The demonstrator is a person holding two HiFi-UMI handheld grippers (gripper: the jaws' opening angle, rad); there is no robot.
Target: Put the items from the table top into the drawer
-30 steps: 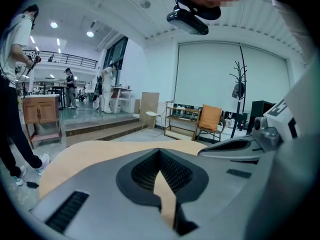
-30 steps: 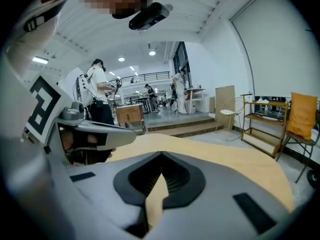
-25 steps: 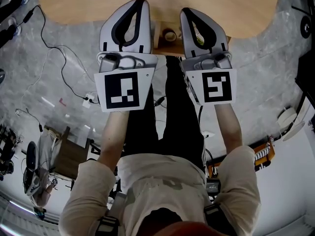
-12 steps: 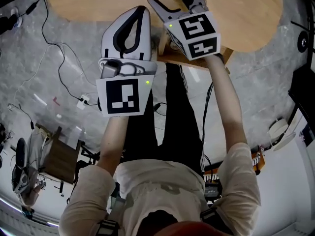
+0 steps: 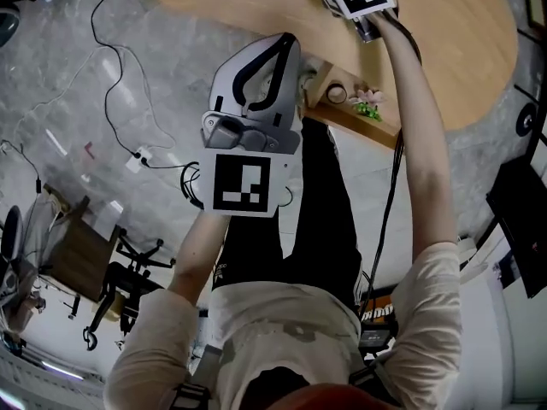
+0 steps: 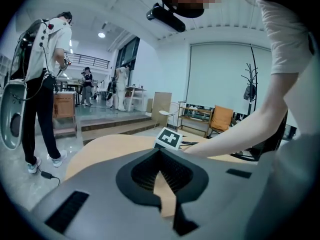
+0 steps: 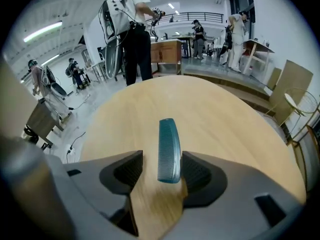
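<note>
Rounded wooden table top (image 5: 256, 7), pulled-out drawer (image 5: 355, 125) under its edge held a tape roll (image 5: 337, 93), left gripper (image 6: 160, 154) pinched together, empty, right gripper (image 7: 161, 164) jaws had just been opening, wide around a toothed teal comb (image 7: 169, 144) on the table top.

Head view looks down; all views probably share table (image 5: 256, 24).

We see a bench (image 7: 215, 114) of pale wood, smooth and matt, with a faint grain. The comb (image 7: 169, 149) on it is teal plastic with a slight gloss along its spine. The left gripper (image 6: 160, 156) has a grey matt plastic shell and black ribbed pads (image 6: 145, 173). The floor (image 5: 102, 75) looks like polished, veined grey stone.
</note>
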